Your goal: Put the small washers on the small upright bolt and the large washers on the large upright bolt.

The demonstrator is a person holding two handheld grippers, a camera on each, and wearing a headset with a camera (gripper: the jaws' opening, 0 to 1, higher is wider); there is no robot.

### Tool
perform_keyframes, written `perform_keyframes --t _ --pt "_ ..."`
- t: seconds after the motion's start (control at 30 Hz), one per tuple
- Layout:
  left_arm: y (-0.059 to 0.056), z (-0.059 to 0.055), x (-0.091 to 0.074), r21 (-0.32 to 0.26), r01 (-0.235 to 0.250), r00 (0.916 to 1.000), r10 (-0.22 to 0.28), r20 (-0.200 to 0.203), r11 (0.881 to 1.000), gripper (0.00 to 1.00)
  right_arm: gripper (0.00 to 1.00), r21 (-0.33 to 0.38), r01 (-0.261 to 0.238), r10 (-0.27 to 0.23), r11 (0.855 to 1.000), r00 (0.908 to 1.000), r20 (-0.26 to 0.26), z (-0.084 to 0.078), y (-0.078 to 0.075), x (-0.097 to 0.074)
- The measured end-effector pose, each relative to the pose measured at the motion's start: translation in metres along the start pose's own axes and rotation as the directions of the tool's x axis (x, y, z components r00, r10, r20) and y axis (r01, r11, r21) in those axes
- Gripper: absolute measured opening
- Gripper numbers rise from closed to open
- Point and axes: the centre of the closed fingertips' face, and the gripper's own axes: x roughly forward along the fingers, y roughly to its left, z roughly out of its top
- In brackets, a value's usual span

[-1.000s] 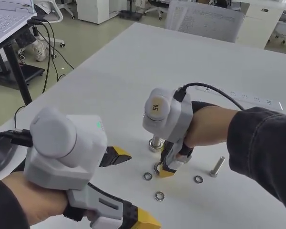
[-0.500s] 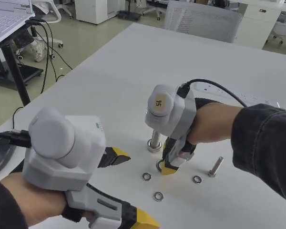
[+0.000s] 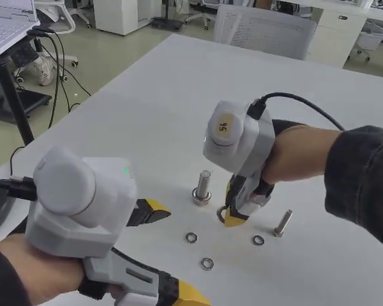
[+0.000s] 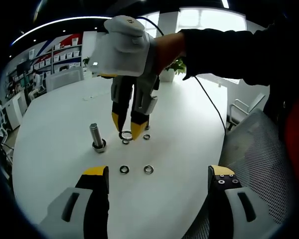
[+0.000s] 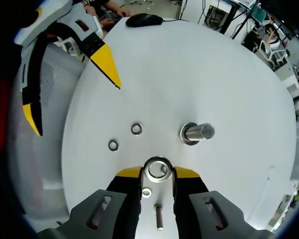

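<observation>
My right gripper [image 5: 158, 175] jaws clamp a washer [image 5: 150, 169] by its rim; the bolt [image 5: 198, 132] stands just ahead-right of them. If I come in tilted, it may snag. Left gripper [image 4: 159, 172] jaws apart.

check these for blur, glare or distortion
Head view: sharp, evenly lit, no hard shadows. Left gripper view: fisheye bends the table; windows blown out. Right gripper view: fisheye too, sharp on the washer in the right gripper, which glints.
</observation>
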Motion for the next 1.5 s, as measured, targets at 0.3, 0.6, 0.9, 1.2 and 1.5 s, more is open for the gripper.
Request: perform_keyframes --t 0.3,0.6,0.9,1.2,1.5 --pt "0.002 0.001 0.001 0.004 0.002 1.0 -0.002 0.001 1.0 0.81 0.24 -0.017 0.036 -0.036 0.999 0.9993 0.008 0.004 -0.011 -0.029" --pt "0.004 0.003 0.001 0.007 -0.001 1.0 0.001 0.006 1.0 0.81 0.24 -0.049 0.061 -0.061 0.997 0.9981 -0.004 0.009 -0.019 -0.048" --pt "0.005 0.003 0.001 0.008 0.0 1.0 0.0 0.005 1.0 0.81 0.24 -0.105 0.096 -0.097 0.99 0.9953 -0.005 0.029 -0.033 -0.063" --pt "0.005 0.001 -0.001 0.004 -0.003 1.0 0.003 0.007 1.0 0.81 0.24 -0.147 0.099 -0.103 0.984 0.9946 -0.017 0.043 -0.039 -0.058" --pt "0.005 -0.002 -0.002 -0.003 -0.004 1.0 0.004 0.005 1.0 0.81 0.24 -0.173 0.086 -0.095 0.981 0.9946 -0.041 0.051 -0.045 -0.044"
